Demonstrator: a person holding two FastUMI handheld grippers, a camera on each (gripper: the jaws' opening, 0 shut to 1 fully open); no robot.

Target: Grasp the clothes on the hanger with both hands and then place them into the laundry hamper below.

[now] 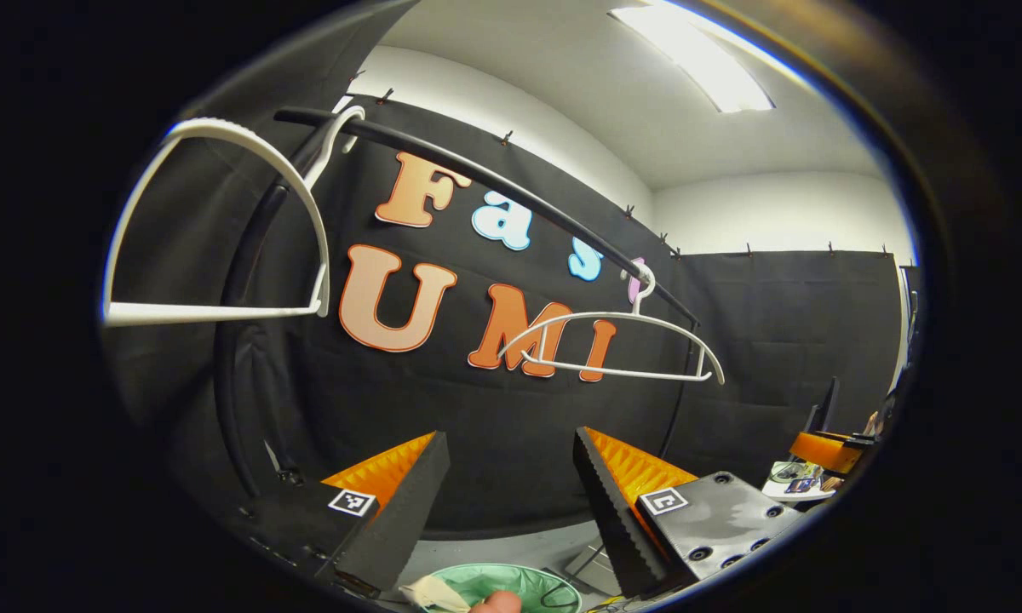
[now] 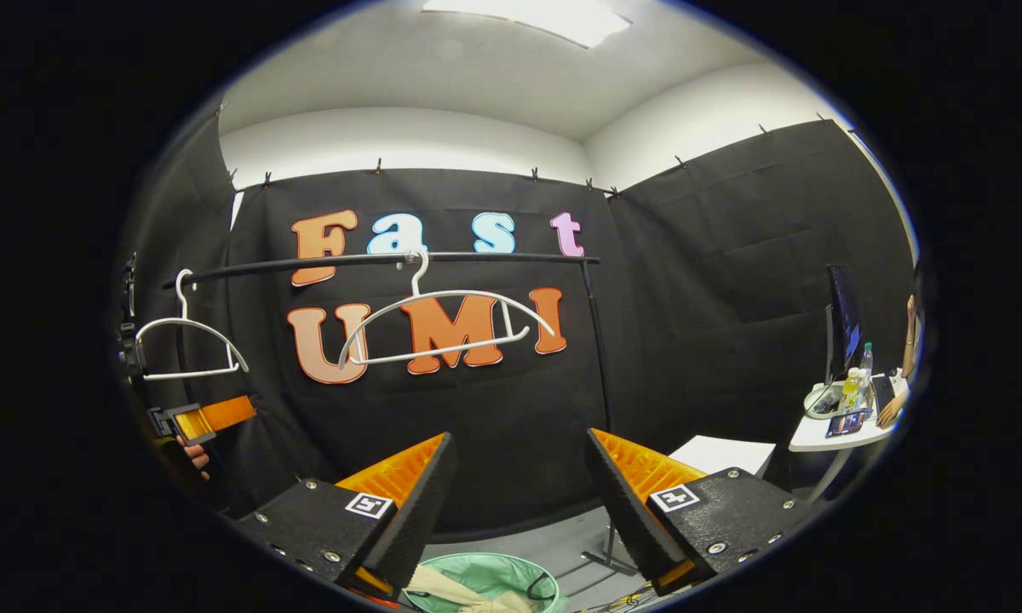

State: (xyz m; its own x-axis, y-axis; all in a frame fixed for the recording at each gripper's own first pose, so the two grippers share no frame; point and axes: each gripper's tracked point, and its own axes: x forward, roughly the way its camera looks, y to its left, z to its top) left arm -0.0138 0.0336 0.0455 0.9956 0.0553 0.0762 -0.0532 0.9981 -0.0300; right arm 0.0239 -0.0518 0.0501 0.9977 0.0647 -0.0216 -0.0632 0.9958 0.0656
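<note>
Both grippers, left (image 1: 511, 502) and right (image 2: 519, 502), hang open and empty above the hamper (image 2: 511, 572), cloth (image 2: 456, 589) inside, hangers (image 2: 443, 328) bare

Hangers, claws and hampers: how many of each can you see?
Hangers: 2, a left one and a middle one, both white and bare.
Claws: 2, the left claw and right claw, both open.
Hampers: 1, a green hamper holding cloth.
Total: 5.

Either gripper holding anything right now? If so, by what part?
Nothing held. Left gripper and right gripper are both open with empty gaps. Both hangers hang bare; cloth lies in the hamper below.
</note>
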